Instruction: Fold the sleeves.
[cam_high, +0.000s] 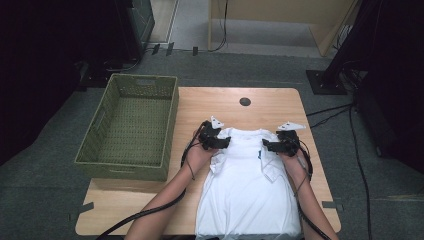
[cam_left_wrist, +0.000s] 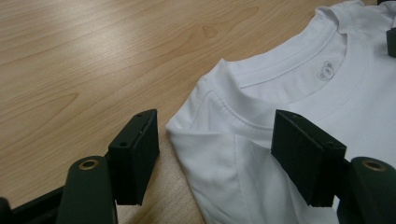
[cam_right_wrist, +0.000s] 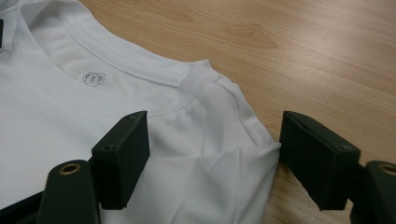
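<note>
White shirt (cam_high: 247, 192) lies flat on the wooden tabletop (cam_high: 270, 107), collar away from the person. Each shoulder sits between spread jaws: left hand-held gripper (cam_left_wrist: 215, 154) and right hand-held gripper (cam_right_wrist: 212, 156) both open. Green basket (cam_high: 131, 127) stands left.

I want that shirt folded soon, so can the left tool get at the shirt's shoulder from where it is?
Probably yes: the left tool is open with its jaws straddling the white shirt's shoulder, nothing lying between.
</note>
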